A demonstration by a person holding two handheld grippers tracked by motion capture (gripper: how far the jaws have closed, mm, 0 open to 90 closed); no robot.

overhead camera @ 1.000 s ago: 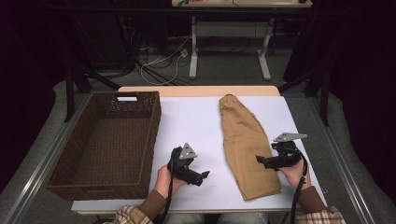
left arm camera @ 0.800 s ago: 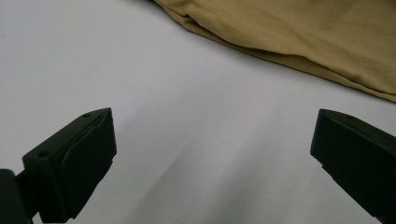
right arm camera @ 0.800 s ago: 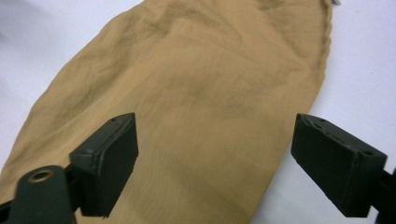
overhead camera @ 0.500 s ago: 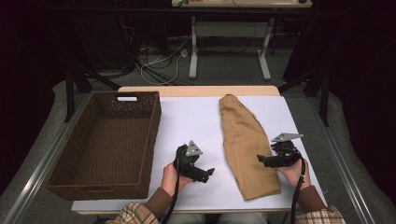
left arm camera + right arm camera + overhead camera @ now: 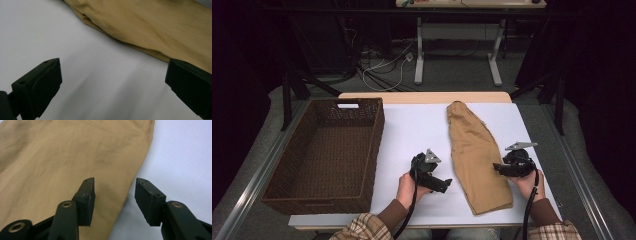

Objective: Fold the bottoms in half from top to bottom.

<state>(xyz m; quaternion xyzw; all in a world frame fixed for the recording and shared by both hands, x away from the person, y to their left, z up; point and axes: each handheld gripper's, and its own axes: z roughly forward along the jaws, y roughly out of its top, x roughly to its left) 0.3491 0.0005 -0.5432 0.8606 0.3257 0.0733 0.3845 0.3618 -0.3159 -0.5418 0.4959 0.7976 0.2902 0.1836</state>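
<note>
Closing in on the tan folded garment (image 5: pixel 476 155), the right gripper (image 5: pixel 115 195) has just been narrowing its jaws astride the cloth's edge, nothing pinched yet. Left gripper (image 5: pixel 112 82) gapes wide, empty, garment just ahead. Wicker basket (image 5: pixel 277 180) far left holds nothing; grasp and transfer remain.

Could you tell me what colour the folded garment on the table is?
The garment is tan, clearest in the high view.

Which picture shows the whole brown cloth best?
The high view: there the brown cloth lies full length on the white table, beside the basket. The left gripper view shows just one edge of it, past the wide-open fingers. The right gripper view shows a close-up of its edge, lying between the fingers.
</note>
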